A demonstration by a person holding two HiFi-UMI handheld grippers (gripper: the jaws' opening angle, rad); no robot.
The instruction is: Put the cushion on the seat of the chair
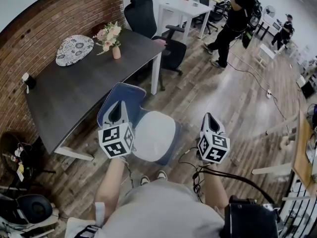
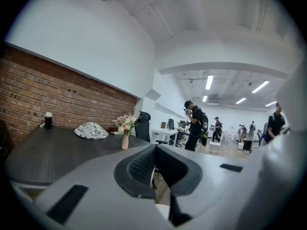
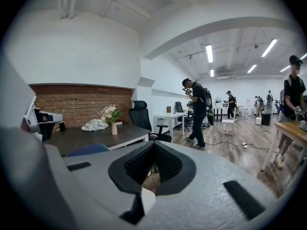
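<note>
With the fingers of the left gripper (image 1: 116, 112) and right gripper (image 1: 209, 120) pressed together on nothing beside the chair (image 1: 154, 136) at frame centre, the round patterned cushion (image 1: 74, 49), as I judge it, lies on the worktop (image 1: 69, 100) at upper left, nearer the left gripper.

In the head view, the chair (image 1: 128, 94) back is partly covered by the left gripper (image 1: 116, 107), and its legs are hidden under the seat. In both gripper views, the cushion (image 3: 147, 199) is seen only as a white sliver below the jaws. A small object (image 1: 27, 79) at the tabletop (image 1: 74, 95) end cannot be identified.
</note>
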